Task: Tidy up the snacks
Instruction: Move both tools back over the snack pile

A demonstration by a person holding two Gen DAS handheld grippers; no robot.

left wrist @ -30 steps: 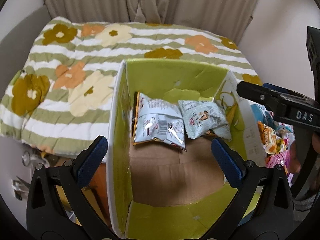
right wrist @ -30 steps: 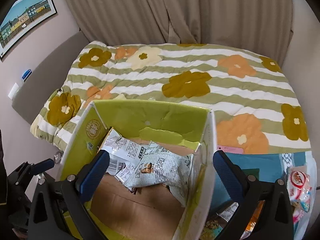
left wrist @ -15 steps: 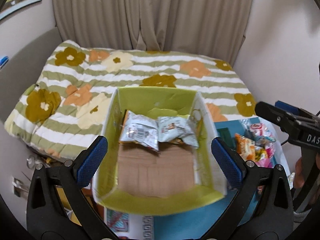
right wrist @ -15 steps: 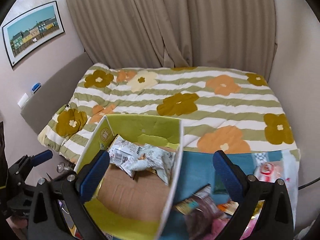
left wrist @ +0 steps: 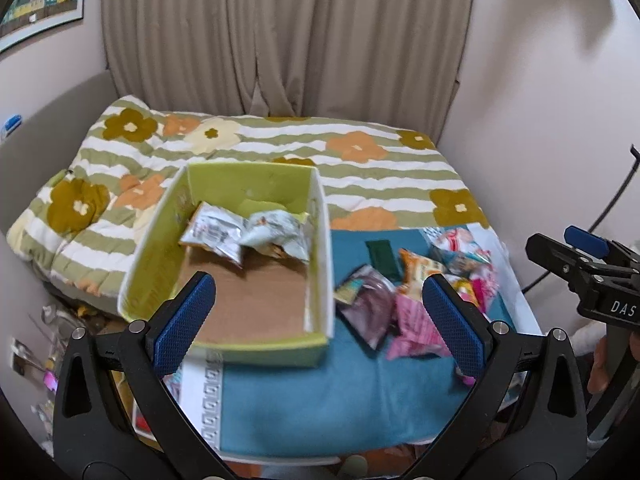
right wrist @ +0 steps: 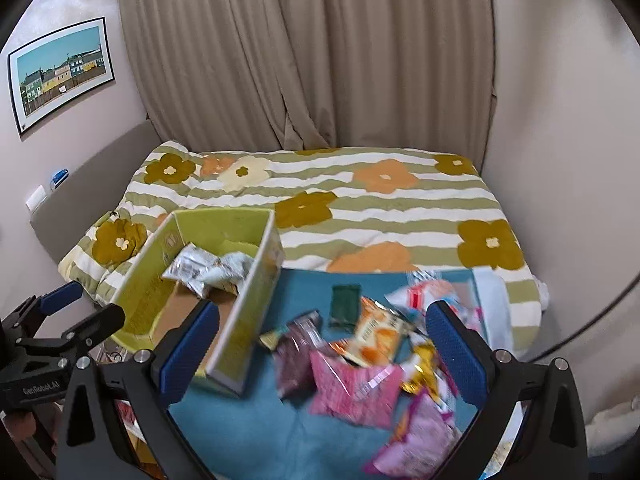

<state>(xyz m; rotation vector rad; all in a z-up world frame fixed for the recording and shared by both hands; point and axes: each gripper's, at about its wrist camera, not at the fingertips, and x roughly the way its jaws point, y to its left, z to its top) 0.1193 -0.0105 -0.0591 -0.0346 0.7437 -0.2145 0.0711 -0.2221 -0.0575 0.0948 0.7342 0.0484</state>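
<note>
Left-wrist view: the left gripper is released, its blue-padded fingers spread wide with nothing between them. It hangs above a teal cloth on which stands an open yellow-green cardboard box, at about 11 o'clock from the gripper. Two silvery-white snack packets lie side by side at the far end of the box floor, touching each other; the near part of the brown floor is bare. Just beside the box, at 2 o'clock, a loose heap of snack bags rests on the cloth — purple, pink and orange wrappers overlapping. The right gripper enters at 3 o'clock, apart from the heap.

Right-wrist view: the right gripper is likewise released and empty, poised over the heap. A pink bag lies between the fingers; an orange bag and a dark green flat packet sit just beyond it at 12 o'clock. The box stands at 10 o'clock. A flower-patterned striped quilt covers the bed behind — beige curtains hang beyond it.
</note>
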